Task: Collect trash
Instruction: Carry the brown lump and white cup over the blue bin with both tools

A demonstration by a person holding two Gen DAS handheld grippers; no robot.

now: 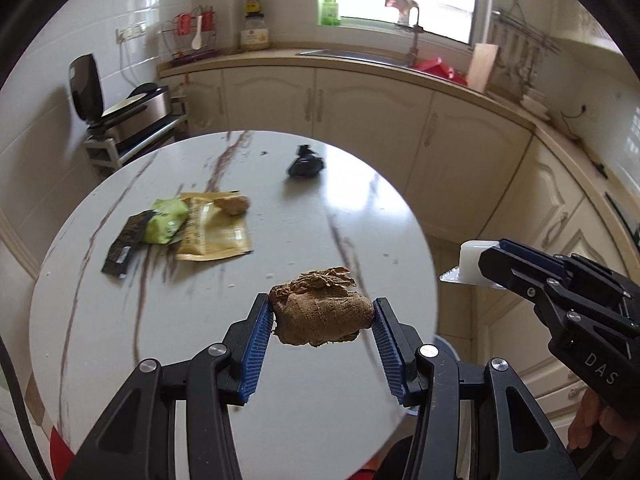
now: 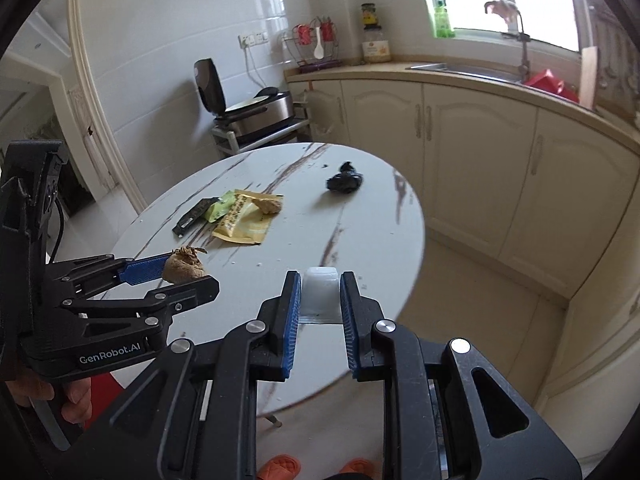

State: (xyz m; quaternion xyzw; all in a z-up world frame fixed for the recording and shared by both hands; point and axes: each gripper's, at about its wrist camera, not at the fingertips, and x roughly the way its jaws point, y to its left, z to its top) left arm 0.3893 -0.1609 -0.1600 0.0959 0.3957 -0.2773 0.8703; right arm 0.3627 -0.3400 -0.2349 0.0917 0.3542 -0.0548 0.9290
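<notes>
My left gripper (image 1: 324,312) is shut on a brown ginger-like lump (image 1: 322,314) and holds it above the round marble table (image 1: 120,340); it also shows in the right wrist view (image 2: 188,270) with the lump (image 2: 182,266). My right gripper (image 2: 320,290) is shut on a small white plastic cup (image 2: 320,290), held past the table's near edge; it shows at the right of the left wrist view (image 1: 486,266) with the cup (image 1: 472,262). On the table lie a yellow packet (image 1: 212,230), a green wrapper (image 1: 166,220), a black wrapper (image 1: 124,248), a second brown lump (image 1: 234,204) and a crumpled black bag (image 1: 306,164).
Cream kitchen cabinets (image 1: 360,112) and a counter with a sink (image 1: 360,54) run behind and to the right. An open appliance on a small rack (image 1: 128,116) stands at the left wall. Tiled floor (image 2: 460,320) lies right of the table. Orange slippers (image 2: 280,466) show below.
</notes>
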